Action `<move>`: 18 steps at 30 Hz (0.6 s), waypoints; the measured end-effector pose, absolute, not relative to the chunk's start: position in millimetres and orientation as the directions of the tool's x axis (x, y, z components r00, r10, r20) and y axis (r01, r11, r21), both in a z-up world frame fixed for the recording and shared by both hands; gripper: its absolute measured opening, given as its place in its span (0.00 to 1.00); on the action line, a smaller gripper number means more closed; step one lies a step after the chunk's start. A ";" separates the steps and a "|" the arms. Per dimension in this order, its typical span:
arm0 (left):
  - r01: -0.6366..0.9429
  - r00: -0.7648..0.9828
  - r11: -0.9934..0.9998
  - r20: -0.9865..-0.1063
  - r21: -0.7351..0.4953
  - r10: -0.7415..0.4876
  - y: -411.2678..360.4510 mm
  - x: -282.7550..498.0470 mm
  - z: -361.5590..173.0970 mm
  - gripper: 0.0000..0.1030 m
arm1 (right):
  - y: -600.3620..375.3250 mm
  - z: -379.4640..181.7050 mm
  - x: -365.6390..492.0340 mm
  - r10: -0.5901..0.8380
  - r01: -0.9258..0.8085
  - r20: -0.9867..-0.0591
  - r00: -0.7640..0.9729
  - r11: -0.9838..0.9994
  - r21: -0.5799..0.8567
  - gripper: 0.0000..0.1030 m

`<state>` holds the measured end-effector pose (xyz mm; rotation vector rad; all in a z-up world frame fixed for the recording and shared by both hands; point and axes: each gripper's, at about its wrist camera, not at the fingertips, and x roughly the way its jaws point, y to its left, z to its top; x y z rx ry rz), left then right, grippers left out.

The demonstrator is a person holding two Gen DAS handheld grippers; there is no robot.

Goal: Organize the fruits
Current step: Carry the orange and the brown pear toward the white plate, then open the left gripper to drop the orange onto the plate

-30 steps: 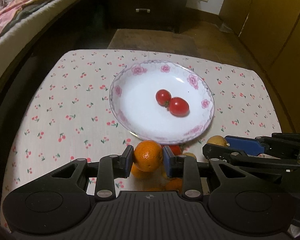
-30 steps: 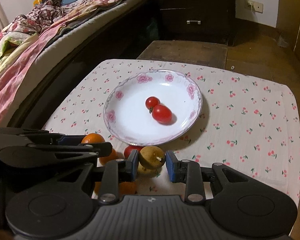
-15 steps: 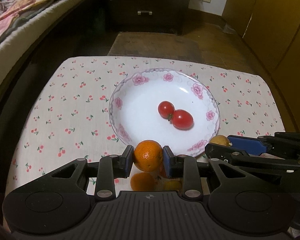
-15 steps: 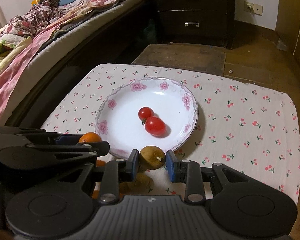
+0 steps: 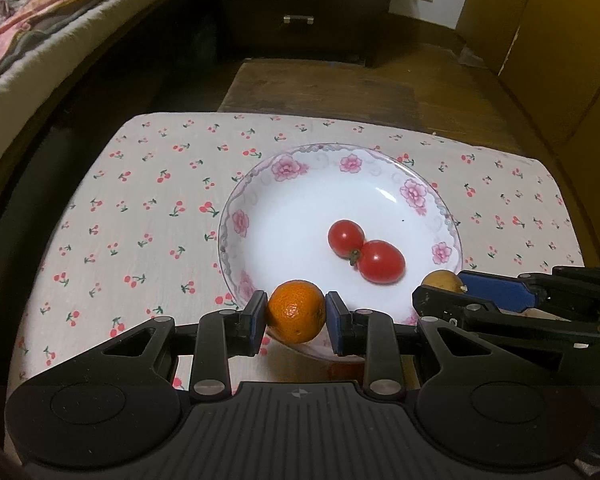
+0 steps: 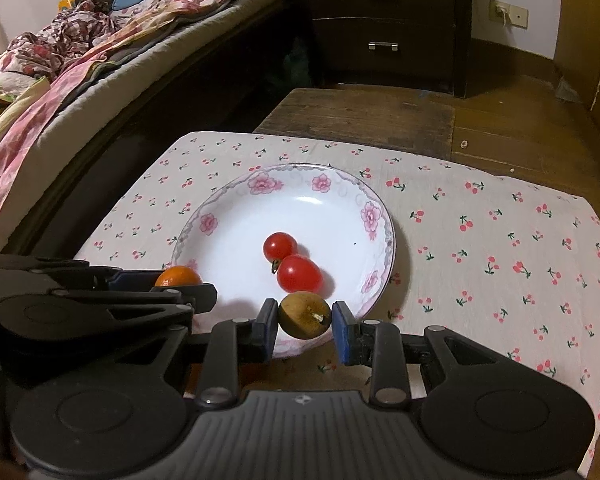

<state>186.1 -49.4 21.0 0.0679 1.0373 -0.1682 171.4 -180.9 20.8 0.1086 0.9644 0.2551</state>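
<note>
A white plate with pink flowers on its rim (image 5: 286, 170) (image 6: 260, 184) sits on a cherry-print cloth and holds two red tomatoes (image 5: 366, 250) (image 6: 294, 264). My left gripper (image 5: 296, 318) is shut on a small orange (image 5: 297, 312) over the plate's near rim. My right gripper (image 6: 305, 318) is shut on a brown-yellow round fruit (image 6: 305, 314), also over the near rim, just in front of the tomatoes. Each gripper shows in the other's view: the right one (image 5: 444, 286) with its fruit (image 5: 440, 280), the left one (image 6: 180, 282) with the orange (image 6: 178, 276).
The cloth-covered table (image 5: 140, 216) (image 6: 500, 248) is low and small, with edges close on all sides. A bed with rumpled bedding (image 6: 60, 64) runs along the left. A dark drawer cabinet (image 6: 384, 20) stands behind, on a wooden floor.
Both grippers, each with its fruit, moved forward from the loose fruit at the table's near edge to over the plate's near rim. That loose fruit has dropped out of sight below the grippers.
</note>
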 end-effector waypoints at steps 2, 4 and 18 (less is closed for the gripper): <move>0.168 0.492 0.986 -0.865 -0.021 -0.103 -49.8 188.9 17.9 0.37 | -180.2 17.6 175.4 0.259 -0.167 -0.802 0.538 0.966 0.200 0.29; 0.163 0.485 0.986 -0.869 -0.022 -0.100 -49.2 191.3 14.7 0.37 | -179.2 14.3 178.8 0.257 -0.170 -0.806 0.533 0.966 0.196 0.29; 0.155 0.489 0.988 -0.868 -0.015 -0.090 -49.3 193.5 12.8 0.37 | -178.7 7.6 187.1 0.260 -0.175 -0.810 0.526 0.965 0.195 0.30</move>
